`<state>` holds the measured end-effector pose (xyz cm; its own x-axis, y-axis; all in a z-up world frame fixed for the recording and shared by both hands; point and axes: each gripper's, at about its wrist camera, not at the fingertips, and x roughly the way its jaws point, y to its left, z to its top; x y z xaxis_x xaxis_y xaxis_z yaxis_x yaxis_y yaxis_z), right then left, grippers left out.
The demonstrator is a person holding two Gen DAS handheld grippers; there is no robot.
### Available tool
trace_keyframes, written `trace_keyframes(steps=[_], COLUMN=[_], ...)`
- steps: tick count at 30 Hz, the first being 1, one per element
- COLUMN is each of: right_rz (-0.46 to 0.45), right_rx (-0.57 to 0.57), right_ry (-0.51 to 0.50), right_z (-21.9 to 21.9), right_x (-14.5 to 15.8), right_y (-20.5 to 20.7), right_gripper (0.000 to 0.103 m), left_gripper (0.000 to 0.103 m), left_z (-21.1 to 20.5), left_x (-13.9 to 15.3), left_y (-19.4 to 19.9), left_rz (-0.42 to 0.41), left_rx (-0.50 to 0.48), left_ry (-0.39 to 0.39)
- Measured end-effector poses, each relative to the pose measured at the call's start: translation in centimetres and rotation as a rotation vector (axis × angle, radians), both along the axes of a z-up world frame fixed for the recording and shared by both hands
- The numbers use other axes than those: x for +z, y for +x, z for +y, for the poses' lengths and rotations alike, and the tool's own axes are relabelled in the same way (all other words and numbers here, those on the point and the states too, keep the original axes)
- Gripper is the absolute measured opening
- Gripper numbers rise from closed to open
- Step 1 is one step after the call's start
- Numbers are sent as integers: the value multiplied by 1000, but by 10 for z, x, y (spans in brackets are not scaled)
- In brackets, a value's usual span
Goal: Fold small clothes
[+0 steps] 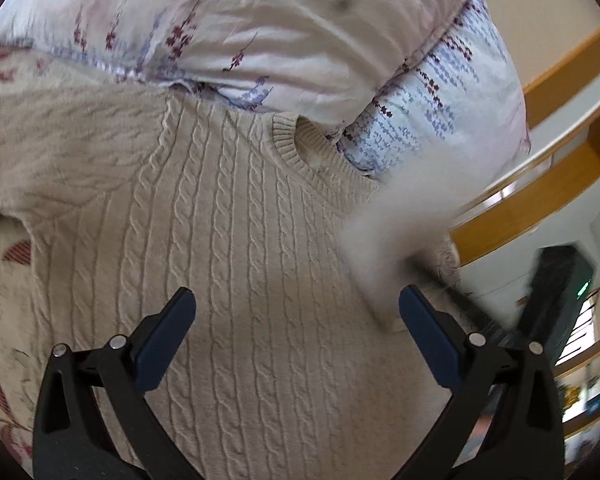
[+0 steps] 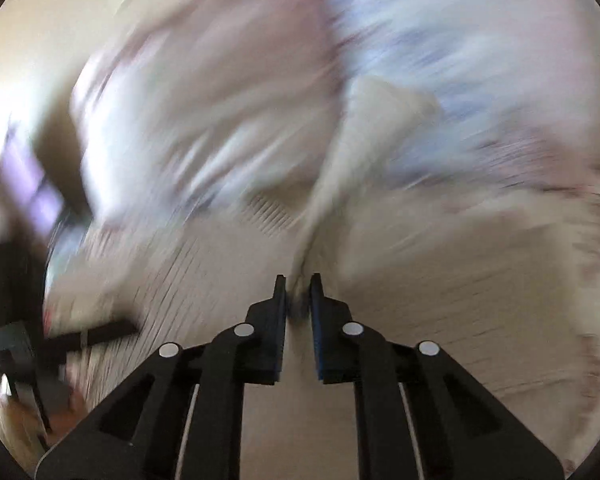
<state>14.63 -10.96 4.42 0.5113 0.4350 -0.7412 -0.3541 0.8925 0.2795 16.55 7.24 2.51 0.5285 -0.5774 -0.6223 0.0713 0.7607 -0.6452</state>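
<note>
Left wrist view looks down on a cream cable-knit sweater (image 1: 228, 240) spread flat on a bedsheet (image 1: 4, 300) printed with red leaves. The sweater fills the middle of the picture, its ribbed neckline (image 1: 300, 152) at about one o'clock from the centre and one sleeve reaching out toward nine o'clock. At twelve o'clock a flowered pillow (image 1: 260, 40) lies against the sweater's top edge, partly covering it. The left gripper (image 1: 298, 300) hangs over the sweater's chest with its fingers spread wide and nothing between them. At three o'clock a blurred strip of cream knit, the other sleeve (image 1: 384, 232), is lifted off the sheet, and just beyond it, toward four o'clock, the dark body of the right gripper (image 1: 556, 304) shows. Wooden shelves (image 1: 540, 200) stand past the bed edge on that side.

Right wrist view is heavily smeared by motion. The right gripper (image 2: 298, 288) has its fingers drawn nearly together, pinching a bunched fold of the cream sleeve (image 2: 340, 184), which rises from the fingertips toward twelve o'clock. The sweater's body (image 2: 440, 280) lies below and toward three o'clock, and the pillow (image 2: 440, 40) is a pale blur across the top. At eight o'clock the left gripper (image 2: 24, 332) is a dark shape, too blurred to tell its fingers.
</note>
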Motion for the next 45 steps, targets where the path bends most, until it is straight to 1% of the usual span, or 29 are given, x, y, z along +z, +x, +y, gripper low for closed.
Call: trace_keyframes(steps=[1, 2, 3, 4, 6, 8, 9, 11, 13, 15, 16, 17, 19, 20, 22, 24, 25, 26, 27, 28, 29, 30, 33, 35, 36, 38, 41, 43, 45], right_rz=[25, 47, 69, 91, 147, 176, 188, 211, 228, 240, 244, 254, 262, 259, 246, 240, 235, 230, 224, 215, 200, 171, -15, -79, -80, -38, 50, 52, 33], right_rx=[25, 30, 21, 7, -57, -134, -182, -333, -488, -648, -693, -750, -793, -799, -801, -811, -820, -827, -836, -845, -849, -862, -936, -994, -1022, -1047, -1028, -1002, -979], right_ry=[-4, -1, 23, 57, 150, 232, 271, 365, 431, 493, 509, 537, 590, 610, 657, 687, 690, 689, 684, 676, 668, 669, 692, 675, 671, 648, 576, 513, 464], right_z=[7, 10, 7, 0, -28, -56, -72, -118, -162, -200, -209, -223, -235, -239, -242, -242, -243, -244, -243, -242, -240, -241, -244, -244, -245, -245, -240, -233, -227], right_x=[-7, -13, -16, -17, -18, -14, -13, -12, -18, -27, -31, -37, -46, -48, -52, -58, -60, -60, -60, -61, -60, -57, -42, -39, -42, -52, -62, -58, -52], right_y=[-1, -3, -5, -5, -7, -8, -9, -14, -17, -30, -35, -40, -41, -39, -34, -30, -28, -28, -28, -25, -23, -27, -49, -60, -63, -61, -54, -55, -58], right_gripper=[19, 26, 31, 32, 36, 40, 42, 42, 42, 42, 42, 42, 42, 42, 42, 41, 41, 39, 33, 27, 13, 10, 9, 9, 9, 9, 9, 10, 10], left_gripper=[101, 101, 101, 100, 97, 94, 89, 84, 78, 73, 71, 66, 57, 54, 42, 33, 26, 22, 15, 6, 6, 6, 6, 6, 6, 6, 6, 6, 6], left_z=[1, 3, 5, 7, 10, 13, 15, 20, 25, 28, 29, 29, 31, 32, 35, 37, 38, 38, 38, 37, 35, 34, 23, 13, 7, -4, -6, -2, 3], left_x=[-1, -3, -4, -6, -9, -14, -16, -22, -27, -27, -27, -27, -29, -30, -33, -35, -37, -38, -39, -40, -39, -37, -24, -18, -16, -12, -11, -15, -21], left_y=[0, 0, 0, 1, 3, 8, 10, 15, 19, 23, 25, 27, 32, 35, 38, 41, 43, 45, 45, 47, 49, 51, 58, 63, 66, 72, 76, 77, 76], left_rz=[5, 15, 22, 33, 50, 79, 89, 125, 146, 149, 150, 150, 158, 161, 163, 166, 171, 170, 170, 167, 158, 148, 77, 43, 25, -10, -42, -20, 20], left_rx=[5, 14, 20, 28, 36, 45, 52, 78, 104, 122, 122, 123, 125, 127, 130, 130, 131, 129, 127, 120, 114, 111, 75, 45, 29, 13, 11, 23, 23], left_ry=[-12, -27, -33, -38, -42, -55, -63, -89, -119, -116, -111, -108, -103, -104, -106, -115, -115, -114, -106, -91, -80, -73, -53, -32, -4, 65, 143, 169, 163])
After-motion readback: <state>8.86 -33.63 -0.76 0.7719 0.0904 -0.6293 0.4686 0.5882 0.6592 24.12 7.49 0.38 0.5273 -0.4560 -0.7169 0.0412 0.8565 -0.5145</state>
